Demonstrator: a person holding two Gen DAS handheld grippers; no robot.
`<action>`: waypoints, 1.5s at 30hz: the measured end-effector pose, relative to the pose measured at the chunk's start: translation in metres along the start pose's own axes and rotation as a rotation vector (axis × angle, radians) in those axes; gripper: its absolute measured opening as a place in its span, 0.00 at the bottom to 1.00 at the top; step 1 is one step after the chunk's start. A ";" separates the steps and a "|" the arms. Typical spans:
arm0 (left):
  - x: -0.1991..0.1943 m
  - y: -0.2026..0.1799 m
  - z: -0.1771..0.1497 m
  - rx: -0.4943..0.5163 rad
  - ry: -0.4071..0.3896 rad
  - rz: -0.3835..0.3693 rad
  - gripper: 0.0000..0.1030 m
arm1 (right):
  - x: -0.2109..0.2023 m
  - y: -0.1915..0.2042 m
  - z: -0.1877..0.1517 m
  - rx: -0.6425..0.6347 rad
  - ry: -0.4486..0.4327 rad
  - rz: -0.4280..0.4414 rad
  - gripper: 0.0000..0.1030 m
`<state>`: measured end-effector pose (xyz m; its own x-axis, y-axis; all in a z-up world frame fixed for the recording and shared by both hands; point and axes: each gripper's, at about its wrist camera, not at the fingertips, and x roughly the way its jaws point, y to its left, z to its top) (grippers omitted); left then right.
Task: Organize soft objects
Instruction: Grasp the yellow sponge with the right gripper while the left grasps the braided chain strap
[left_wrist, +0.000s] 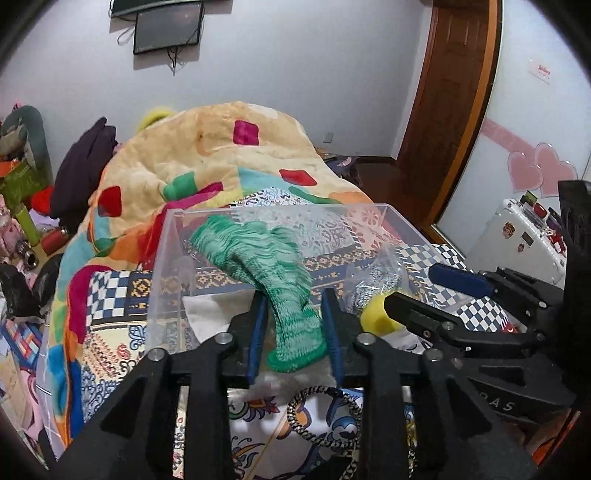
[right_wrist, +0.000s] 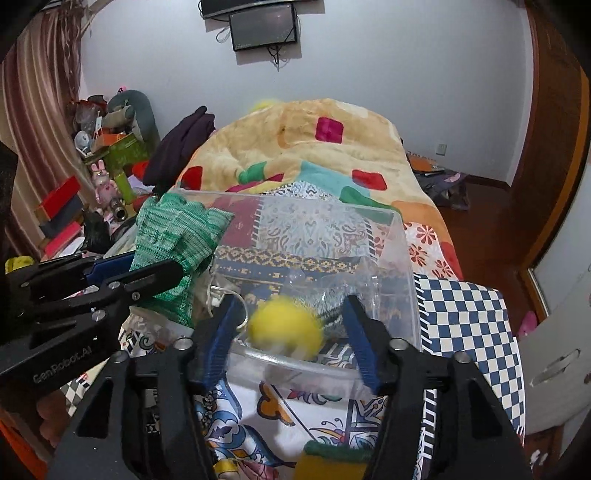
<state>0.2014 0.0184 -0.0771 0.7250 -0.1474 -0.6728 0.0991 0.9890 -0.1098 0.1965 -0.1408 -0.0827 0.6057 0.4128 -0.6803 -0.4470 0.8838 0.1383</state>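
Note:
A clear plastic box (left_wrist: 166, 258) stands on the patterned bed; it also shows in the right wrist view (right_wrist: 406, 266). My left gripper (left_wrist: 295, 295) has its jaws close on either side of a green knit glove (left_wrist: 258, 254) and holds it over the box's left part; the glove shows in the right wrist view (right_wrist: 173, 232). My right gripper (right_wrist: 290, 306) is open over the box's near wall, with a blurred yellow ball (right_wrist: 284, 328) loose between the fingers. The ball shows in the left wrist view (left_wrist: 376, 319). A plastic bag with grey contents (left_wrist: 376, 277) lies inside the box.
A yellow-green sponge (right_wrist: 332, 461) lies on the bed near my right gripper. A chain (left_wrist: 325, 417) lies on the bed below my left gripper. A heaped colourful quilt (left_wrist: 207, 155) lies behind the box. Cluttered shelves (right_wrist: 103, 158) stand left; a door (left_wrist: 443, 92) right.

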 end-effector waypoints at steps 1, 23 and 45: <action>-0.004 -0.001 -0.001 0.004 -0.011 0.000 0.36 | -0.002 0.000 0.000 -0.004 -0.006 -0.001 0.60; -0.040 0.002 -0.046 0.054 -0.006 0.053 0.85 | -0.054 -0.022 -0.038 0.002 -0.079 -0.067 0.77; 0.011 0.000 -0.076 0.097 0.214 0.060 0.30 | -0.028 -0.033 -0.085 0.054 0.088 -0.024 0.62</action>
<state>0.1573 0.0159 -0.1398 0.5720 -0.0778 -0.8165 0.1326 0.9912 -0.0015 0.1384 -0.2003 -0.1300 0.5548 0.3723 -0.7441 -0.3955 0.9048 0.1578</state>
